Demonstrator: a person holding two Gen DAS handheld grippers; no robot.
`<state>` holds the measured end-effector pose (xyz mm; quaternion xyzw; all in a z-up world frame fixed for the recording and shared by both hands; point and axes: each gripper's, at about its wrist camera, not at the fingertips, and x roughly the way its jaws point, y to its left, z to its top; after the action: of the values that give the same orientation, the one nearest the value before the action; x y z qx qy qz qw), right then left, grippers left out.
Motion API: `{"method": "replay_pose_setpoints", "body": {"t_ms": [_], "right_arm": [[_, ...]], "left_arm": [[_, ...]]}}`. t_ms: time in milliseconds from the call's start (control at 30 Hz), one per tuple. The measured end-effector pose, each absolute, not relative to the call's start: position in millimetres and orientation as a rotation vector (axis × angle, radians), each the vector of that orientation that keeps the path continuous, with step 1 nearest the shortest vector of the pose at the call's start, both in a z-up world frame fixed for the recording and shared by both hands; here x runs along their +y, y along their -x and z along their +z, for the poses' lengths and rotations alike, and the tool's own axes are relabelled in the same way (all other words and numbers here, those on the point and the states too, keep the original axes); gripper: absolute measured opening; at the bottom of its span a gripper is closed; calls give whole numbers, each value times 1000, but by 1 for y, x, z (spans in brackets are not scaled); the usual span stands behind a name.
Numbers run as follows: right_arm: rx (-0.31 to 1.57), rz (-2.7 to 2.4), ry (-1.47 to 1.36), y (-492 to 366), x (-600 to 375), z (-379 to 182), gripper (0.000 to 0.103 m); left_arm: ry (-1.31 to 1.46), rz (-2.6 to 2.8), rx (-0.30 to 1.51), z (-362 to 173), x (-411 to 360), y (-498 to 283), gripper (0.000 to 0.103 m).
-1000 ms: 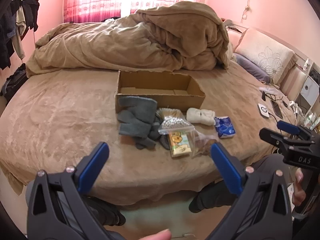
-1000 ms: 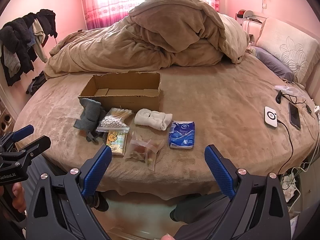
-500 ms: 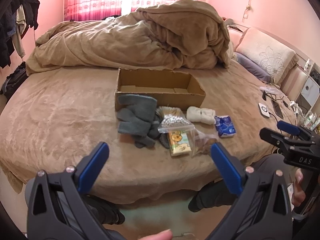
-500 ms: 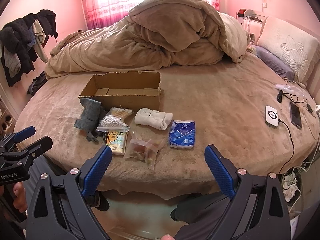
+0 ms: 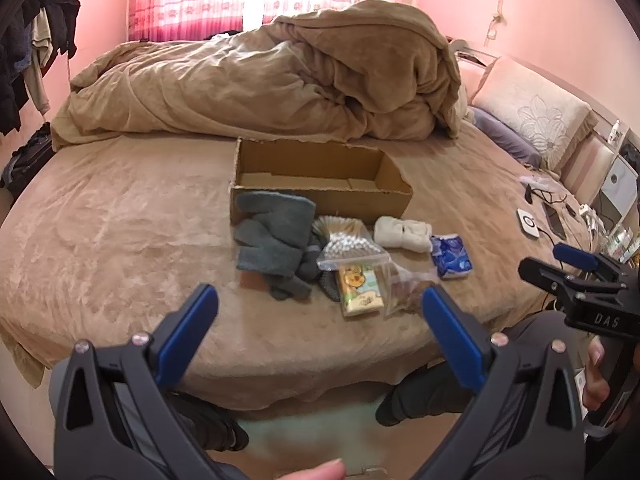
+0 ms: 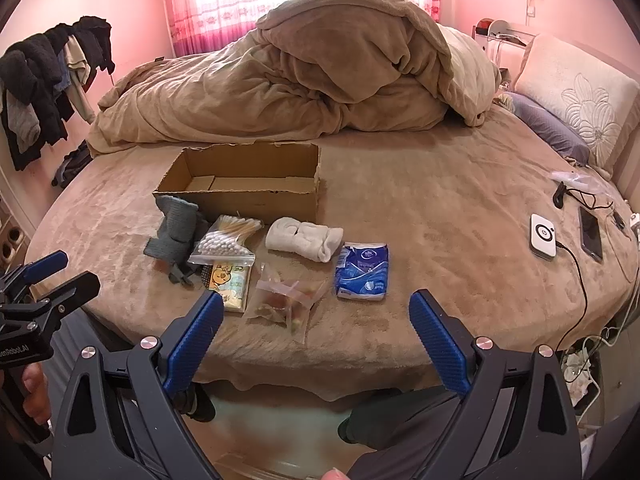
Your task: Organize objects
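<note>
An open cardboard box sits on the bed. In front of it lie grey gloves, a bag of cotton swabs, a yellow packet, a clear bag of snacks, a rolled white cloth and a blue tissue pack. My left gripper and right gripper are both open and empty, held off the bed's near edge.
A heaped tan duvet lies behind the box. A white charger, a phone and cables lie at the right of the bed. Pillows are at the far right. Clothes hang at the left wall.
Both grippers have drifted slightly toward the bed, with the box and objects a little nearer. Nothing on the bed has moved.
</note>
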<state>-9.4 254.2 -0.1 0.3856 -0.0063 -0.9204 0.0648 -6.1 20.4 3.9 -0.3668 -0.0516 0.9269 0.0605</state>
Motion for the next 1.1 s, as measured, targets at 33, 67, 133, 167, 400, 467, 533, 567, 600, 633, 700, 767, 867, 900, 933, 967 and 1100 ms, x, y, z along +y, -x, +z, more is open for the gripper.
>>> {"method": "replay_pose_setpoints", "body": {"t_ms": [33, 67, 133, 167, 400, 467, 533, 567, 600, 633, 700, 767, 867, 900, 933, 967, 1100], "right_arm": [[-21, -2777, -1166, 10, 254, 0, 96], [-22, -2777, -1168, 11, 255, 1, 96], [-26, -2778, -1167, 12, 256, 1, 96], [-24, -2778, -1167, 12, 256, 1, 96], [-29, -2778, -1169, 13, 257, 0, 96], [-29, -2777, -1170, 13, 257, 1, 96], [-30, -2777, -1170, 13, 258, 1, 96], [-29, -2777, -1169, 13, 257, 1, 96], [-27, -2778, -1170, 13, 257, 1, 96], [-27, -2777, -1169, 13, 257, 1, 96], [-26, -2777, -1168, 13, 258, 0, 96], [-30, -2778, -1170, 13, 257, 0, 96], [-33, -2777, -1178, 19, 261, 0, 96], [-32, -2777, -1182, 20, 262, -1, 96], [-31, -2776, -1186, 23, 262, -1, 96], [-31, -2776, -1190, 25, 263, -2, 96], [-26, -2778, -1208, 36, 267, -8, 96]], "left_arm": [[1109, 2806, -157, 4, 20, 7, 102], [1108, 2806, -156, 5, 20, 7, 102], [1106, 2806, -155, 6, 20, 8, 102], [1103, 2805, -153, 6, 20, 8, 102], [1110, 2805, -158, 6, 20, 9, 102], [1111, 2806, -159, 5, 20, 10, 102], [1111, 2804, -158, 5, 20, 10, 102], [1110, 2804, -157, 5, 20, 10, 102], [1110, 2804, -155, 5, 20, 10, 102], [1110, 2803, -154, 5, 20, 10, 103], [1110, 2802, -152, 5, 20, 11, 102], [1108, 2802, -154, 4, 20, 12, 102], [1109, 2803, -161, 3, 20, 15, 102], [1111, 2803, -166, 2, 20, 17, 102], [1116, 2801, -169, 1, 20, 20, 102], [1119, 2800, -167, 0, 20, 22, 102], [1124, 2798, -151, -6, 21, 34, 102]]}}
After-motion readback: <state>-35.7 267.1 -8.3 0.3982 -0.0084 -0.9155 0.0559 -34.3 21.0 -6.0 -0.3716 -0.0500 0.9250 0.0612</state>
